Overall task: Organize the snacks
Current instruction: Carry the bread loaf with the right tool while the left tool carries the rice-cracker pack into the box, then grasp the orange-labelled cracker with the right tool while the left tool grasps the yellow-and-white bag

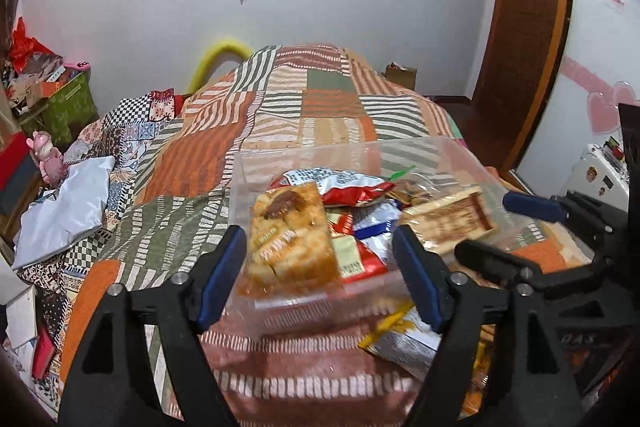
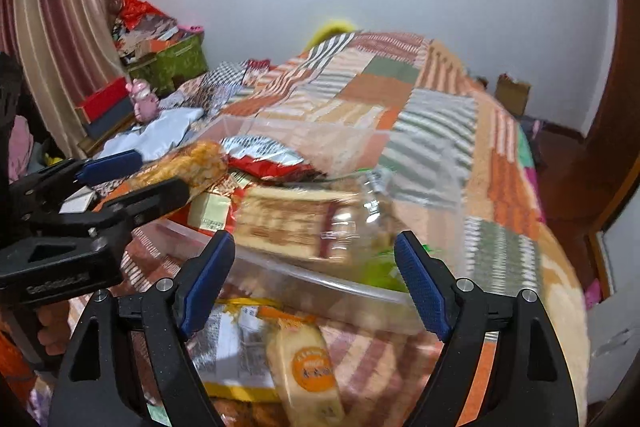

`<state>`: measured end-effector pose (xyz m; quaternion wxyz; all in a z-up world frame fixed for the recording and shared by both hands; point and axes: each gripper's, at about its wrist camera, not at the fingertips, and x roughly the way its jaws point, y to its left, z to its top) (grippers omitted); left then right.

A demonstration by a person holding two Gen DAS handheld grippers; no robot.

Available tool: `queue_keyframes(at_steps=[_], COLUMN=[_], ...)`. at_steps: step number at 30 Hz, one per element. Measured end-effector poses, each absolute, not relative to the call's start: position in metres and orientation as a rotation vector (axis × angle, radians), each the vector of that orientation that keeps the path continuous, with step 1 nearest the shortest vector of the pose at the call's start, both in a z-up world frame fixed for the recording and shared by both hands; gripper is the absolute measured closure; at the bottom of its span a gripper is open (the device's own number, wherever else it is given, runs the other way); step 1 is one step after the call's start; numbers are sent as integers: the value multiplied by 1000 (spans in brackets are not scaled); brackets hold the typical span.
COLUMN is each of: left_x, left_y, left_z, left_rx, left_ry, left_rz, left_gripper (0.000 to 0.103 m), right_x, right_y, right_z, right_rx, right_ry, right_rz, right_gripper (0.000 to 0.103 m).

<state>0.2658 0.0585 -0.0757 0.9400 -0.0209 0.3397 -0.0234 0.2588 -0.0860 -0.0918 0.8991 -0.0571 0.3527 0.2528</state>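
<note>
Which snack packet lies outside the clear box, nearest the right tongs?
The pale packet with the orange round label, on the quilt before the clear box; the others lie inside.

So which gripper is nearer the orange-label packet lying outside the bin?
Right. The right gripper hangs just above the orange-label packet; the left gripper is off over the clear bin.

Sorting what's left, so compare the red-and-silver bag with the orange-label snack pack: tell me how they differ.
The red-and-silver bag lies inside the clear bin; the orange-label pack lies outside it on the quilt. The bag is crinkled foil with dense print; the pack is pale yellow with a round orange label. Neither is held: both grippers, left and right, are open.
</note>
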Motion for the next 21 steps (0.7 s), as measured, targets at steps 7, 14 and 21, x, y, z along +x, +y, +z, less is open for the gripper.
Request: queue_keyframes(at_steps=[7, 14, 21], left_x=[241, 226, 214], left_y=[50, 43, 34], left_z=[-66, -76, -100], left_rx=[-60, -37, -2], left_ry=[690, 717, 775], left_rz=[-71, -74, -95], left_gripper=[17, 14, 14], right_x=[236, 225, 228], right_y=[-103, -113, -121], right_z=[-78, -98, -134], right_rx=[-126, -124, -107], right_ry=[669, 716, 835], right_rz=[515, 513, 509], right_gripper=[21, 21, 27])
